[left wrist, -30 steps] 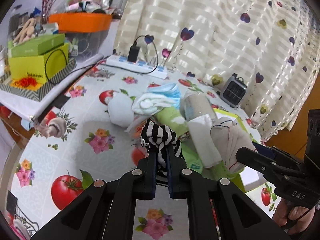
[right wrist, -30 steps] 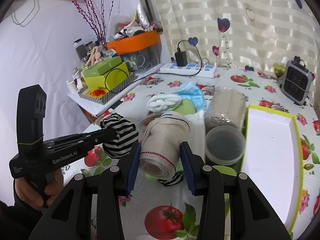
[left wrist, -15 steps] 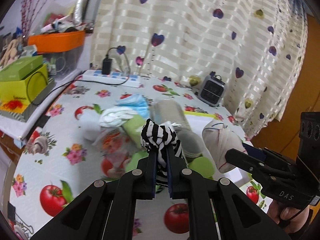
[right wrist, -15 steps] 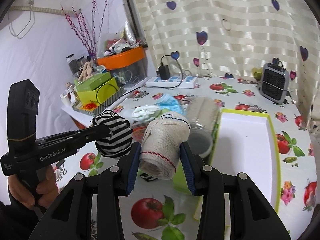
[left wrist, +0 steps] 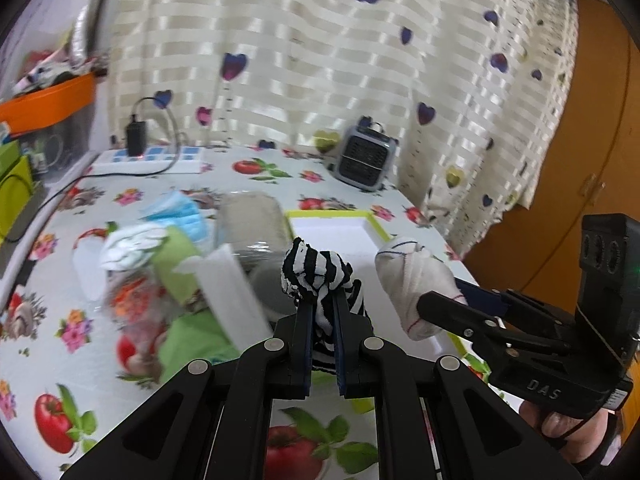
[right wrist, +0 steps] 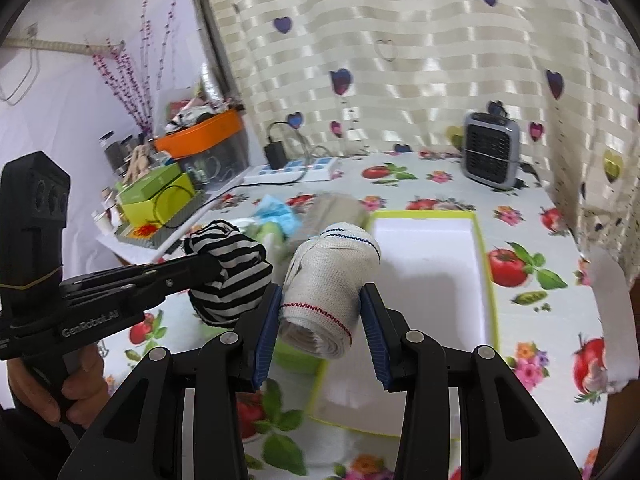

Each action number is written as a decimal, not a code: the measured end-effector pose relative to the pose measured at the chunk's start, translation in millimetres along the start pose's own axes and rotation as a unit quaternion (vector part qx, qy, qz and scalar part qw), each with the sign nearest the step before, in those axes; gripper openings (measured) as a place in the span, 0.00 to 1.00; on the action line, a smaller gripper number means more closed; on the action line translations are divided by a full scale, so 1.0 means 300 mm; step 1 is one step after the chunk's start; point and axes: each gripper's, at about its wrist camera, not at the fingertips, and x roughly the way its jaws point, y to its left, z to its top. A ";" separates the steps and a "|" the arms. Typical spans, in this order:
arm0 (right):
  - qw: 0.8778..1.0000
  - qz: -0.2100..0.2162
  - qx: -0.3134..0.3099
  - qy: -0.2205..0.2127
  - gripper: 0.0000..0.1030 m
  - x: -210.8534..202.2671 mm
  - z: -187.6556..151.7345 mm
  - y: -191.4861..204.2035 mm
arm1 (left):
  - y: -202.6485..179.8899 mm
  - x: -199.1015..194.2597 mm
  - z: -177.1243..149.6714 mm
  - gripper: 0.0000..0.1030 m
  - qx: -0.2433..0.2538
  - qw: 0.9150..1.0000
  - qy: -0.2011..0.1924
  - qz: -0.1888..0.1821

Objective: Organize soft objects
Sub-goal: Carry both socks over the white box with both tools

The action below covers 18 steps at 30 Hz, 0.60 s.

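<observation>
My left gripper (left wrist: 320,308) is shut on a black-and-white striped sock ball (left wrist: 316,276), held above the table; it also shows in the right wrist view (right wrist: 228,276). My right gripper (right wrist: 320,300) is shut on a rolled cream bandage (right wrist: 332,276) with red and blue stitching, also seen in the left wrist view (left wrist: 412,280). Both are held in the air near the near-left corner of a white tray with a lime-green rim (right wrist: 486,280), (left wrist: 332,213). A pile of soft items (left wrist: 160,248) lies left of the tray.
A small grey fan heater (right wrist: 491,156) stands behind the tray by the heart-print curtain. A white power strip (left wrist: 148,160) lies at the back left. Green boxes and an orange bin (right wrist: 200,140) sit on a side shelf at left.
Both grippers have moved right with their loads, away from the pile and towards the white tray. Both stay shut on what they hold.
</observation>
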 end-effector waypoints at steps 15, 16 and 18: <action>0.997 -0.047 0.058 0.032 0.40 0.040 -0.072 -0.238 | -0.139 0.226 -0.015 0.08 0.035 0.997 0.064 -0.038; 0.996 -0.049 0.060 0.035 0.40 0.045 -0.077 -0.247 | -0.142 0.245 -0.016 0.08 0.036 0.996 0.070 -0.038; 0.996 -0.053 0.064 0.042 0.40 0.061 -0.083 -0.271 | -0.143 0.275 -0.019 0.08 0.039 0.995 0.078 -0.038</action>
